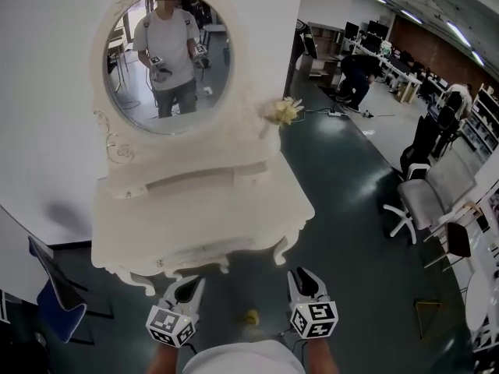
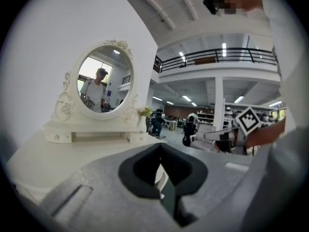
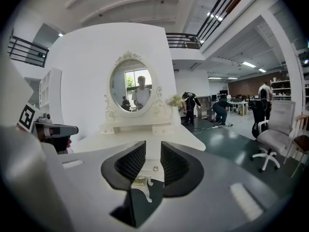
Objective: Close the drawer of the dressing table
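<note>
The white dressing table (image 1: 257,209) with an oval mirror (image 1: 168,53) stands against the wall in the head view. Its front drawer (image 1: 199,253) looks flush with the front rail, with a small knob (image 3: 155,168) showing between my right jaws. My left gripper (image 1: 188,287) hangs just in front of the table's front edge, left of centre. My right gripper (image 1: 306,280) is level with it, off the front right corner. Both stand narrowly open with nothing between their fingers. In the left gripper view the left gripper (image 2: 163,178) points across the tabletop (image 2: 58,153).
A small vase of flowers (image 1: 282,111) stands at the table's back right. A curved table leg (image 3: 144,187) is near my right jaws. Grey office chairs (image 1: 421,201) stand to the right, a blue chair (image 1: 54,306) to the left. A small yellow object (image 1: 251,316) lies on the floor.
</note>
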Motion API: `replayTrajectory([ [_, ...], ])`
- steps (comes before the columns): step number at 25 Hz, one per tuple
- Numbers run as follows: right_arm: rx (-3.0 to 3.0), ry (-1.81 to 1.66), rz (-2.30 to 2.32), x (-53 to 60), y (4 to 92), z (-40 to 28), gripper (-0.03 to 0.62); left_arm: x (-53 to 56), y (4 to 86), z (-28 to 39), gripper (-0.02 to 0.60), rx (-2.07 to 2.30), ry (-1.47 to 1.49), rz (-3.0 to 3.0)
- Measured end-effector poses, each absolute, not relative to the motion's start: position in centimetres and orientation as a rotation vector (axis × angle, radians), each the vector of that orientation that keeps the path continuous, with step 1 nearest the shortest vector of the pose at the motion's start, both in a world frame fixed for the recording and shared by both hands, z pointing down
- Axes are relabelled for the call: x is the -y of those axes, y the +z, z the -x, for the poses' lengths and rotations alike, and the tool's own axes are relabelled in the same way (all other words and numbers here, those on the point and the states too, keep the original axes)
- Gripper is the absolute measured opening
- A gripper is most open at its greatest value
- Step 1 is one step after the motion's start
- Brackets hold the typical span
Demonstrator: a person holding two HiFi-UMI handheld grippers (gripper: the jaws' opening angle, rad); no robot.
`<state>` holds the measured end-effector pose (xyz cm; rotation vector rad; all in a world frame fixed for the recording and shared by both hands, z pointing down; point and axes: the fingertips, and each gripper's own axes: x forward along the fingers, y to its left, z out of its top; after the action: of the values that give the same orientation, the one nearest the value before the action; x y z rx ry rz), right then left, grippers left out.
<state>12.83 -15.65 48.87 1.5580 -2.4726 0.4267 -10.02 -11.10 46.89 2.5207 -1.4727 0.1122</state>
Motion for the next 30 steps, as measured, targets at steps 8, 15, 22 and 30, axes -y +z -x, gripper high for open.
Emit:
replayTrajectory([
  [8,2.483,0.455,-1.492,25.7,50.2,-14.6,0.086,20.6,47.1,7.3,-0.002,1.499,0.113,-2.499],
  [15,2.547,0.480,-1.419,31.5,49.7,-13.4,0.086,24.7,46.5,7.6,-0.002,1.570,0.172,-2.481],
  [22,2.537,0.492,-1.385,34.6,49.8,-11.7,0.086,27.0,46.6,10.3,-0.002,1.612,0.128,-2.395],
  [30,2.497,0.479,-1.434,39.1,50.4,-9.4,0.086,32.5,47.4,13.8,-0.002,1.575,0.123,-2.397],
])
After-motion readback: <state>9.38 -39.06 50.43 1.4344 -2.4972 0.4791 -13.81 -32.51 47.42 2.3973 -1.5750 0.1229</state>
